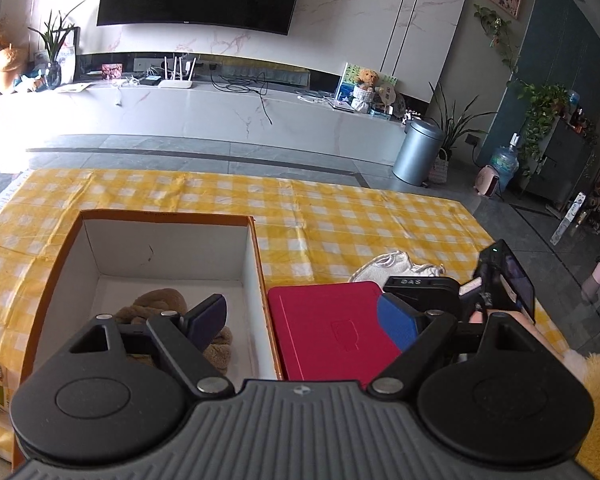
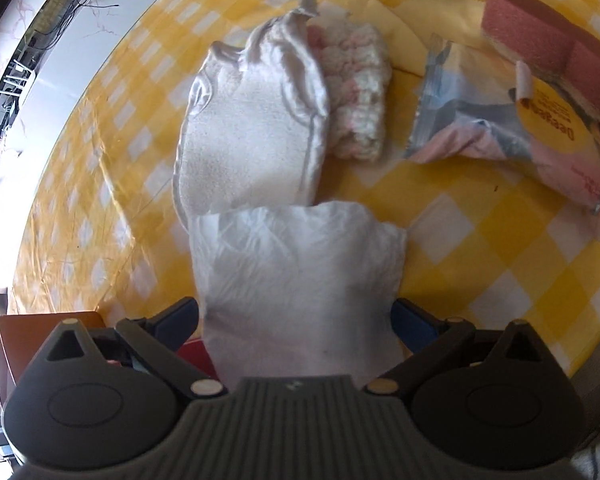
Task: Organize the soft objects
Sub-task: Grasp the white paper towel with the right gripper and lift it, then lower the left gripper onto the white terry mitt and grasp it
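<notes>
box (image 1: 256,264), orange-edged cardboard, sits lower left of the left wrist view on the checked desk (image 1: 340,216) w/ a brown plush toy (image 1: 160,304) already inside, so prob the drop spot for soft stuff. left tool (image 1: 308,316) hangs over box edge & red lid (image 1: 324,328), fingers spread wide, nothing between them. right tool (image 2: 296,320) is clamped on a white crinkly soft pack (image 2: 300,272), lower centre of the right wrist view, held up off desk, likely for carry to box. white cloth (image 2: 252,132), pink-white knit piece (image 2: 356,92), plastic pouch (image 2: 500,128) & pink sponge (image 2: 548,36) wait across the top.
</notes>
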A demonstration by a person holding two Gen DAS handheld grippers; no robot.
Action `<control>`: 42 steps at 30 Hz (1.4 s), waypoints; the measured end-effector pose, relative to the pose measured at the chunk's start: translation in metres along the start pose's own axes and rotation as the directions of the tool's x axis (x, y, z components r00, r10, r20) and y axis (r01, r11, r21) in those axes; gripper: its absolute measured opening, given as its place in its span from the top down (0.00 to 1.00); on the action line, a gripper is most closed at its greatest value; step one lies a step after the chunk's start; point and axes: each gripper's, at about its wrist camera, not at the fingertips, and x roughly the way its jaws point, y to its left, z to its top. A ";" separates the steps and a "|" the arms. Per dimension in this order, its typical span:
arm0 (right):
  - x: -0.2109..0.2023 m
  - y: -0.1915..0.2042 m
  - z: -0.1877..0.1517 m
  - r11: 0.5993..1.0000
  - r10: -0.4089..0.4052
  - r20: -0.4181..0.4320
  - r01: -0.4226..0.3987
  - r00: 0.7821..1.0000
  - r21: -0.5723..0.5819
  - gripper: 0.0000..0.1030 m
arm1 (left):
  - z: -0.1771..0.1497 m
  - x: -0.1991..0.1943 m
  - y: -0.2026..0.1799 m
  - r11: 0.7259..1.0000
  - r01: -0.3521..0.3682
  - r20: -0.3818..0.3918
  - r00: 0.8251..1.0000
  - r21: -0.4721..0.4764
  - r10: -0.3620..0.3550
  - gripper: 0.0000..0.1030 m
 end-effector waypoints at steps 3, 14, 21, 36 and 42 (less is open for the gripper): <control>0.008 0.019 0.001 0.993 -0.083 0.038 0.086 0.996 -0.081 0.03 | -0.001 0.001 0.002 1.000 0.006 -0.007 1.000 -0.017 -0.006 0.03; -0.004 0.008 -0.029 0.949 -0.129 0.233 0.188 0.964 -0.253 0.41 | -0.006 -0.006 -0.002 0.999 -0.025 0.016 1.000 -0.027 0.026 0.03; -0.023 -0.041 -0.028 0.964 0.049 0.233 0.015 0.971 -0.264 0.84 | -0.014 -0.010 -0.028 0.996 -0.030 0.028 0.999 0.082 0.028 0.03; -0.144 -0.145 -0.002 0.980 0.200 0.612 -0.149 0.766 -0.134 0.86 | -0.005 0.028 -0.123 0.966 -0.042 0.000 0.999 0.254 0.044 0.03; -0.151 -0.170 -0.001 0.972 0.227 0.613 -0.218 0.756 -0.090 0.86 | 0.016 0.100 -0.179 0.915 -0.003 -0.140 0.988 0.403 0.065 0.03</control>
